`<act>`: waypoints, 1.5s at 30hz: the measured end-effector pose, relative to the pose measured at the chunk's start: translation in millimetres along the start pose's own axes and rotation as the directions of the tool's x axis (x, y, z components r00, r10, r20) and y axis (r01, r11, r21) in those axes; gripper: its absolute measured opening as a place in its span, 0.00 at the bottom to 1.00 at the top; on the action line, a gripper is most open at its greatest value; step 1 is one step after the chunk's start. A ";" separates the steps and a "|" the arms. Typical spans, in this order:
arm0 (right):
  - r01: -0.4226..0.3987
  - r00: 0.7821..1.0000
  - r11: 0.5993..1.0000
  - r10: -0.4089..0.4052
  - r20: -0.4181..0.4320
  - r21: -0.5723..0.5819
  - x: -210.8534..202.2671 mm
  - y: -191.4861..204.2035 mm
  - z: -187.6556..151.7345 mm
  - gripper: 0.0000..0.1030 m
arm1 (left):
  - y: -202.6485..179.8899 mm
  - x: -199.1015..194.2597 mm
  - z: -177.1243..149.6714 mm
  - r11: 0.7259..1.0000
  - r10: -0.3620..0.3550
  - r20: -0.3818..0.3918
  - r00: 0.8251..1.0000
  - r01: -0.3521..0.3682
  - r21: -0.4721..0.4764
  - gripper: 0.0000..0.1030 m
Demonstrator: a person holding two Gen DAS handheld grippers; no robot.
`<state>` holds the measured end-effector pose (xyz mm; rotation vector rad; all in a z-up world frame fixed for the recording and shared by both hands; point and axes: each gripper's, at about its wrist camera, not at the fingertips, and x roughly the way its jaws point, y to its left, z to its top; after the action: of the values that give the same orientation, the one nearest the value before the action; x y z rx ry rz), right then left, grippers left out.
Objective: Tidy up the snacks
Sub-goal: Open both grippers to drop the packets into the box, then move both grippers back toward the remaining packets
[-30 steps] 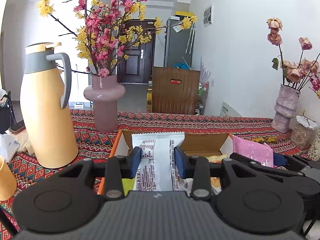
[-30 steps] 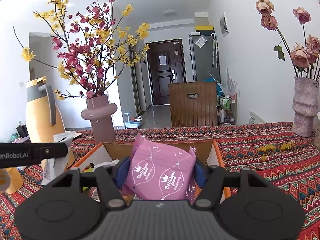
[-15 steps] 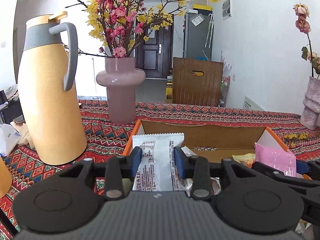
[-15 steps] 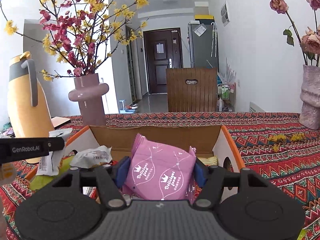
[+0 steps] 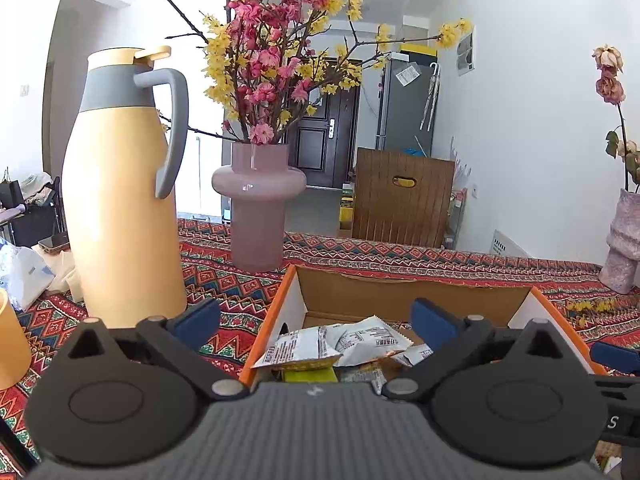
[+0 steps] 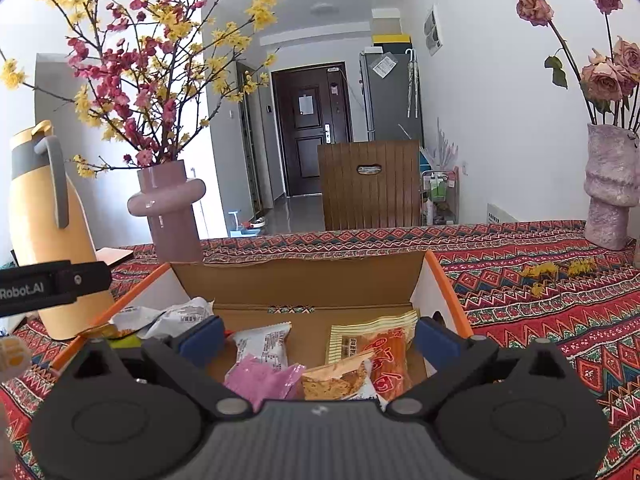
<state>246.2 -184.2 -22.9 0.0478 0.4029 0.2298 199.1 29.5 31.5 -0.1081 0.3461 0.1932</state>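
Both claws, left claw (image 5: 316,322) and right claw (image 6: 318,338), have just been opening and gape wide, empty, over the box (image 6: 300,280), so the white packet (image 5: 304,346) and pink packet (image 6: 264,376) lie inside.

On the surface (image 6: 520,280) a box (image 6: 300,280) holds snack packets (image 6: 262,344). Behind it to the left stands a vase (image 6: 168,216), with a jug (image 5: 120,208) further left. Another vase (image 6: 610,192) stands far right.
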 end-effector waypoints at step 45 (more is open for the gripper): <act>0.058 0.997 0.996 -0.061 -0.036 -0.071 -113.8 -37.4 -53.3 1.00 | 41.3 -74.4 -44.4 0.997 -0.038 -0.094 0.995 0.043 0.058 1.00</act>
<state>131.3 -246.9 -31.7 -0.0374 0.4335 0.1862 107.5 51.0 12.8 -0.0651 0.4413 0.1378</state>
